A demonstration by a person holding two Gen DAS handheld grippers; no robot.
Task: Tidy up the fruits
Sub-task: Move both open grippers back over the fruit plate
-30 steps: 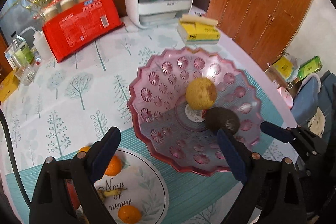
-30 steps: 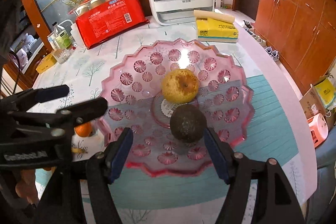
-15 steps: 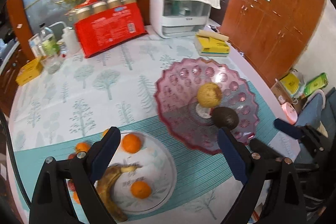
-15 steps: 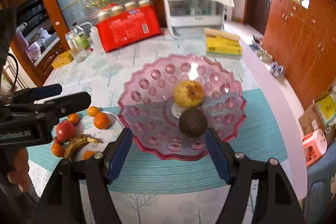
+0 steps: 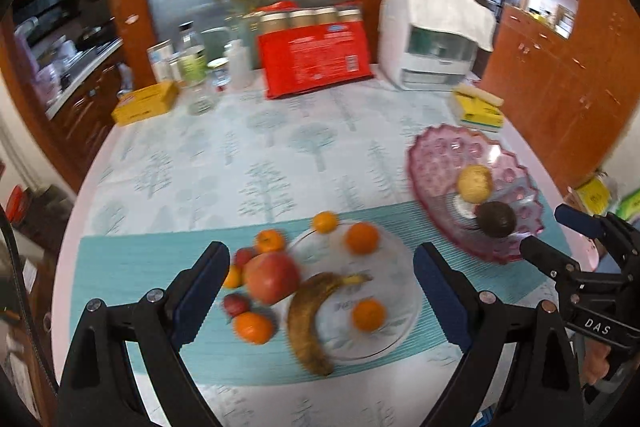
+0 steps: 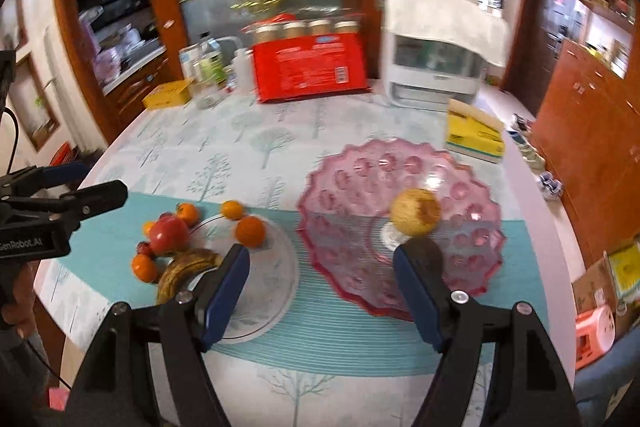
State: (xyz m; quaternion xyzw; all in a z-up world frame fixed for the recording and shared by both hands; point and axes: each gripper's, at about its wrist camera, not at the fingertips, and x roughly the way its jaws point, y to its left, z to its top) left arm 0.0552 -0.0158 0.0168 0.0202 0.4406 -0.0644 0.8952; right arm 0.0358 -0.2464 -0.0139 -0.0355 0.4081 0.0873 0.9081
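Observation:
A pink glass bowl [image 5: 434, 163] [image 6: 360, 167] holds a yellow pear [image 5: 475, 183] [image 6: 415, 211] and a dark avocado [image 5: 496, 219] [image 6: 426, 251]. A clear plate [image 5: 396, 323] [image 6: 276, 275] holds a banana [image 5: 308, 319] [image 6: 180, 273] and oranges [image 5: 362, 237] [image 6: 250, 231]. A red apple [image 5: 272, 277] [image 6: 169, 235] and several small fruits lie at its left edge. My left gripper [image 5: 318, 291] is open and empty above the plate. My right gripper [image 6: 320, 287] is open and empty, raised in front of the bowl.
At the table's far side stand a red package [image 5: 316, 61] [image 6: 312, 67], a white appliance [image 5: 432, 39] [image 6: 436, 59], bottles [image 5: 192, 67], a yellow box [image 5: 144, 103] and yellow tissue packs [image 5: 478, 111] [image 6: 474, 135]. Wooden cabinets [image 5: 560, 75] stand right.
Both grippers have pulled back and up from the pink bowl. The left one has swung left over the fruit plate. The avocado stays in the bowl.

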